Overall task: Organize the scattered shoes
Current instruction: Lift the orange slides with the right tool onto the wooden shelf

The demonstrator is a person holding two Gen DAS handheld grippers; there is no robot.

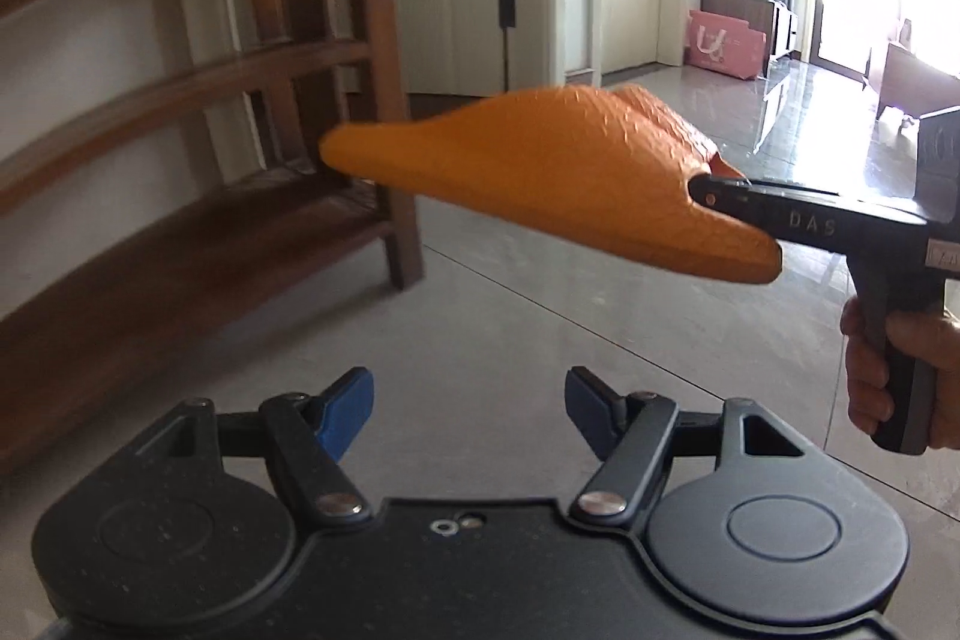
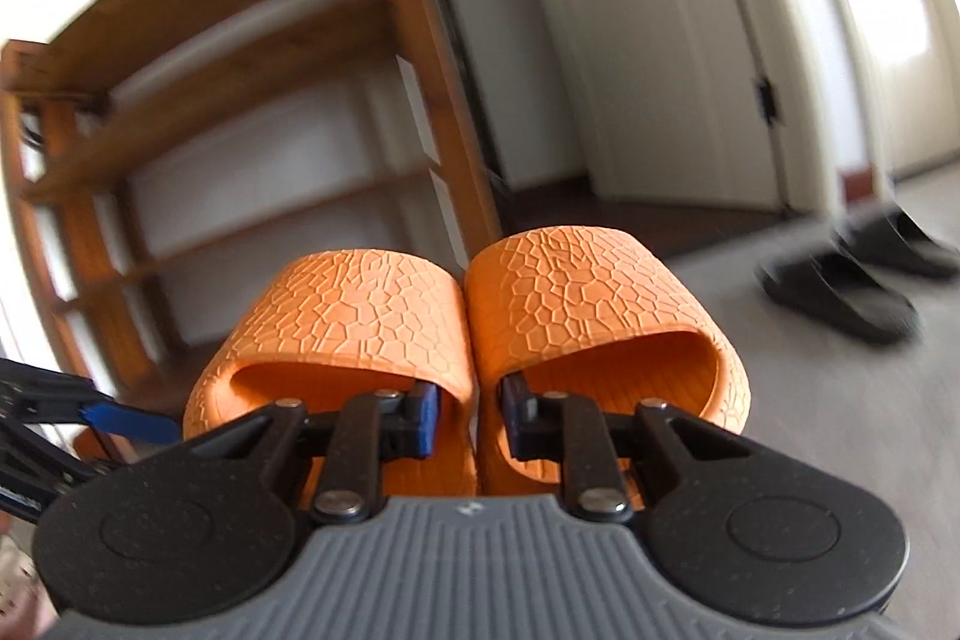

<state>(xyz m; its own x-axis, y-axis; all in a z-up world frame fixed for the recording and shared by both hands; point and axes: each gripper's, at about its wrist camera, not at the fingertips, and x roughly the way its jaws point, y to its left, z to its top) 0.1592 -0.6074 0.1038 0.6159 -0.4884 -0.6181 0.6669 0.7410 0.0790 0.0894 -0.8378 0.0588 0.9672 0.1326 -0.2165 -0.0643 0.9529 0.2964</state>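
My right gripper (image 2: 467,415) is shut on a pair of orange textured slippers (image 2: 468,316), pinching their inner sides together, one finger inside each. It holds them in the air, toes toward the wooden shoe rack (image 2: 252,58). In the left wrist view the orange slippers (image 1: 540,166) hang side-on above the floor, held by the right gripper (image 1: 714,196) coming from the right, beside the rack (image 1: 180,232). My left gripper (image 1: 469,406) is open and empty, low over the grey floor, below the slippers.
A pair of dark slippers (image 2: 840,292) lies on the floor at the right near a white door (image 2: 660,40). The rack's shelves are bare wood. A pink bag (image 1: 723,43) and furniture stand far back in the bright room.
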